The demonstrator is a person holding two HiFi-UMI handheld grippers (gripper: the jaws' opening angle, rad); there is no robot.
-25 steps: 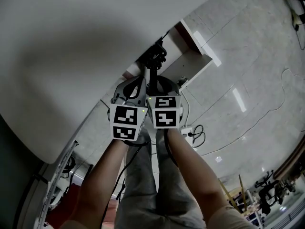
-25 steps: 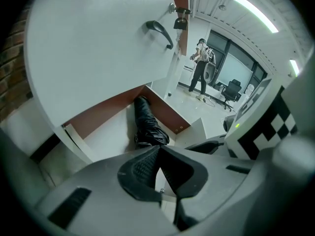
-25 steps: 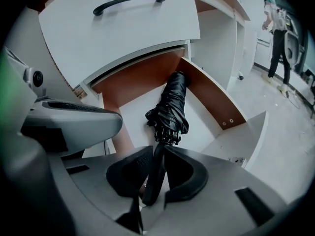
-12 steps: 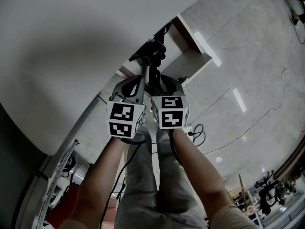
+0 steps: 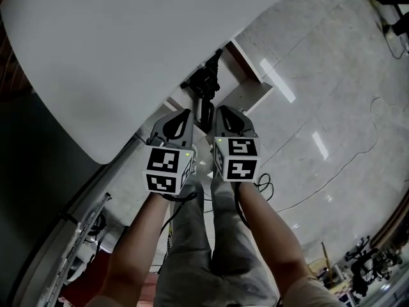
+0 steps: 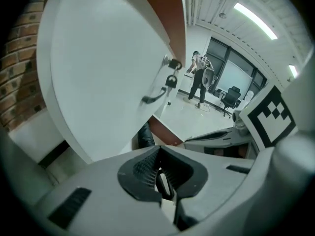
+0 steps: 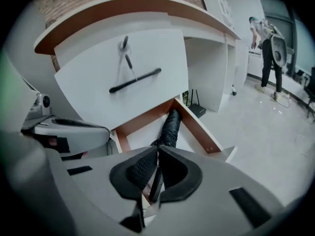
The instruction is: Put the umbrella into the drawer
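A black folded umbrella (image 5: 206, 89) lies inside the open white drawer (image 5: 250, 93) under the desk. In the right gripper view the umbrella (image 7: 171, 126) rests lengthwise between the brown-edged drawer walls (image 7: 197, 127). My left gripper (image 5: 186, 114) and right gripper (image 5: 221, 111) hover side by side just in front of the drawer, either side of the umbrella's near end. Both are shut with nothing between the jaws. In the left gripper view only a dark tip of the umbrella (image 6: 144, 136) shows past the gripper (image 6: 158, 149). The right gripper (image 7: 158, 149) points at the drawer.
The white desk top (image 5: 115, 56) overhangs the drawer. Above the drawer is a white front with a black handle (image 7: 135, 80) and hanging keys (image 7: 126, 52). Cables and a power strip (image 5: 261, 180) lie on the tiled floor. A person (image 7: 268, 43) stands far off.
Both grippers have drawn back from the drawer toward my body and stand lower in the head view. The umbrella stays in the drawer.
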